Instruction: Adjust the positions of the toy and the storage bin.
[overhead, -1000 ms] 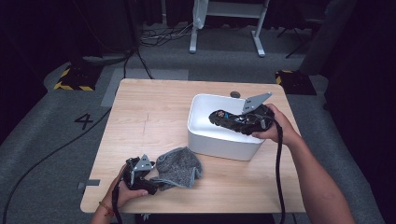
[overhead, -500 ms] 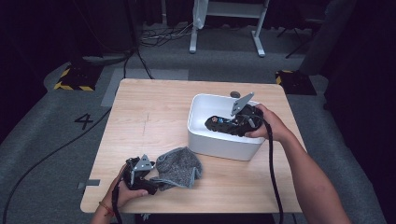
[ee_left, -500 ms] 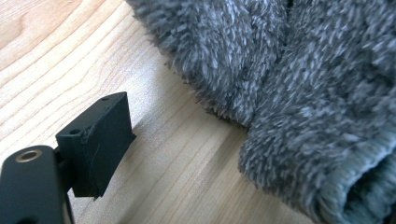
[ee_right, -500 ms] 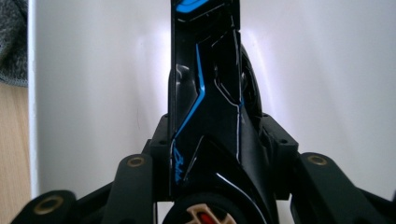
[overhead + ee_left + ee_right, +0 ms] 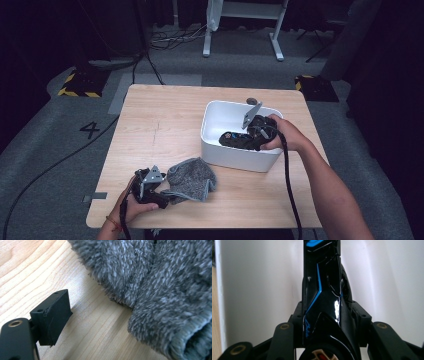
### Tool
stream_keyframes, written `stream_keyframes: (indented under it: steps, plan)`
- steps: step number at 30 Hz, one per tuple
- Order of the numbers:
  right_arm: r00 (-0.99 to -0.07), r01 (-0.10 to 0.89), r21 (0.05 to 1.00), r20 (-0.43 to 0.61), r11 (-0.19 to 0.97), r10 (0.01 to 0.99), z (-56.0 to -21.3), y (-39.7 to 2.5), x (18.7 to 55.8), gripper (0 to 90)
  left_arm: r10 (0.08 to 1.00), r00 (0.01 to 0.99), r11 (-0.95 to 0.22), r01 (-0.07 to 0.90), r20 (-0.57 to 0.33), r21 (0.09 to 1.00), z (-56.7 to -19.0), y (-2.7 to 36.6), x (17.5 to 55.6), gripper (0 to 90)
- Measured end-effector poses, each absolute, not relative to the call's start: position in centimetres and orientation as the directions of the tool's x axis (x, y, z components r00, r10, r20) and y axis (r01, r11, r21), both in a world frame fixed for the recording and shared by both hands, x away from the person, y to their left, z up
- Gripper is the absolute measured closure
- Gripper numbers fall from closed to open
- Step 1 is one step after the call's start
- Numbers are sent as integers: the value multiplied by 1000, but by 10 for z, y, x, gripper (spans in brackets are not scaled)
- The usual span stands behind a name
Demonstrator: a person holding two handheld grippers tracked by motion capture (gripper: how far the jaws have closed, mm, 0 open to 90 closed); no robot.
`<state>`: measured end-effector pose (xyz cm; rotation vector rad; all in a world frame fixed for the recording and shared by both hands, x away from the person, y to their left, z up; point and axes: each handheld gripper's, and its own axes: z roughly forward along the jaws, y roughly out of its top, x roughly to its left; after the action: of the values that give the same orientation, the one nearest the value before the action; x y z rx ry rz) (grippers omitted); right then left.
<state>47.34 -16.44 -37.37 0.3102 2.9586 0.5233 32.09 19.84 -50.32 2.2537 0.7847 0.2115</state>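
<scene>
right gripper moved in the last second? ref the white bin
Yes. In the high view the right gripper has shifted left and toward the person: it was over the white bin's right rim, and now sits deeper inside the bin, shut on the black and blue object.

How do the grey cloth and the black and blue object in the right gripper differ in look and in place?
The grey cloth is soft, fuzzy and crumpled; the black and blue object is hard and glossy. The cloth lies on the bare wooden table by the left gripper; the object is inside the white bin. The right gripper is shut on the object; whether the left gripper pinches the cloth is unclear.
</scene>
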Motion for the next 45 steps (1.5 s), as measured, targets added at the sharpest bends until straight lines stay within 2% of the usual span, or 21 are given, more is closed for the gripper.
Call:
stream_keyframes:
  steps: [22, 28, 37, 45]
  plan:
    - [-982, 169, 168, -59, 971, 181, -388, -150, 473, 557, 593, 801, -548, 474, -79, 689, -503, 198, 321, 146]
    - [-982, 180, 166, -30, 970, 187, -388, -151, 473, 549, 592, 802, -548, 474, -81, 689, -503, 198, 321, 147]
    - [-979, 177, 196, -65, 965, 193, -380, -155, 470, 495, 587, 806, -552, 470, -79, 689, -503, 198, 321, 150]
    - [-973, 191, 272, -74, 943, 218, -372, -163, 467, 468, 587, 806, -552, 469, -79, 689, -503, 198, 321, 151]
